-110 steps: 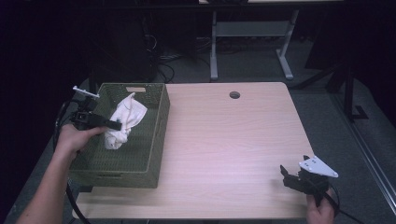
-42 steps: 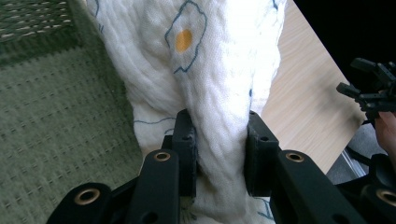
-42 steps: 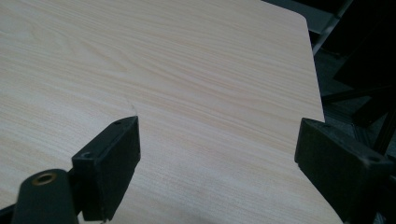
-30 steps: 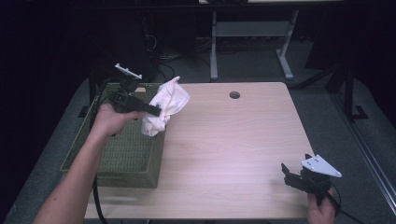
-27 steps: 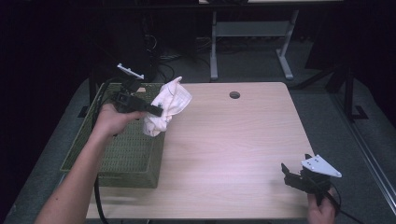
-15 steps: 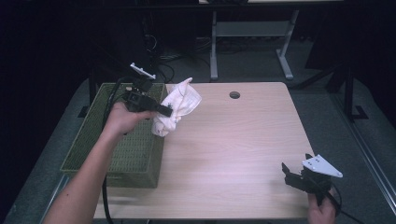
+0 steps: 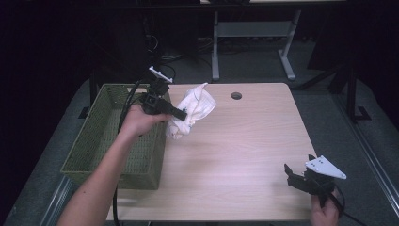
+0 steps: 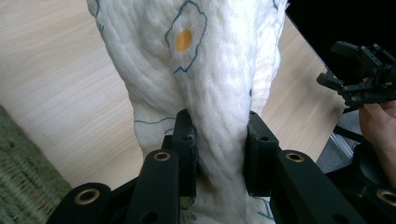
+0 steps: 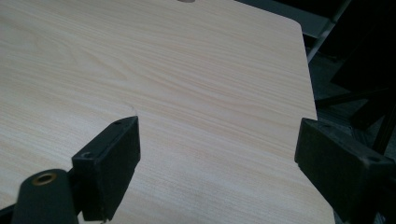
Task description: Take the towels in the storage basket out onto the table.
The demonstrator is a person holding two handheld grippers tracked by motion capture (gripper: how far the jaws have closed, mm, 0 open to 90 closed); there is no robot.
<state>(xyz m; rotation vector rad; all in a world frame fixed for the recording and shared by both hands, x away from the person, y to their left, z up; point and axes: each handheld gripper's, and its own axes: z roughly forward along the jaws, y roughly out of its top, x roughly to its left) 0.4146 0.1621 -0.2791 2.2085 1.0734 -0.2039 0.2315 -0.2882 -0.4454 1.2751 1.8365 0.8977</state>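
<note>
A white cloth (image 7: 193, 113) printed with blue outlines and an orange dot hangs in the air over the table's left part, just right of the green woven basket (image 7: 101, 141). My left gripper (image 7: 181, 114) is shut on it; in the left gripper view the cloth (image 8: 201, 70) is bunched between the two black jaws of that gripper (image 8: 219, 149). My right gripper (image 7: 294, 174) rests low at the table's front right corner, its jaws wide apart with nothing between them; in the right gripper view this gripper (image 9: 219, 163) looks over bare wood.
The wooden table (image 7: 244, 150) has a round cable hole (image 7: 236, 95) near its far edge. The basket stands along the table's left edge. A metal desk frame (image 7: 254, 37) stands behind the table on dark floor.
My left gripper has carried the cloth out of the basket and rightward over the table's wood, sinking a little. The right gripper has kept still.
</note>
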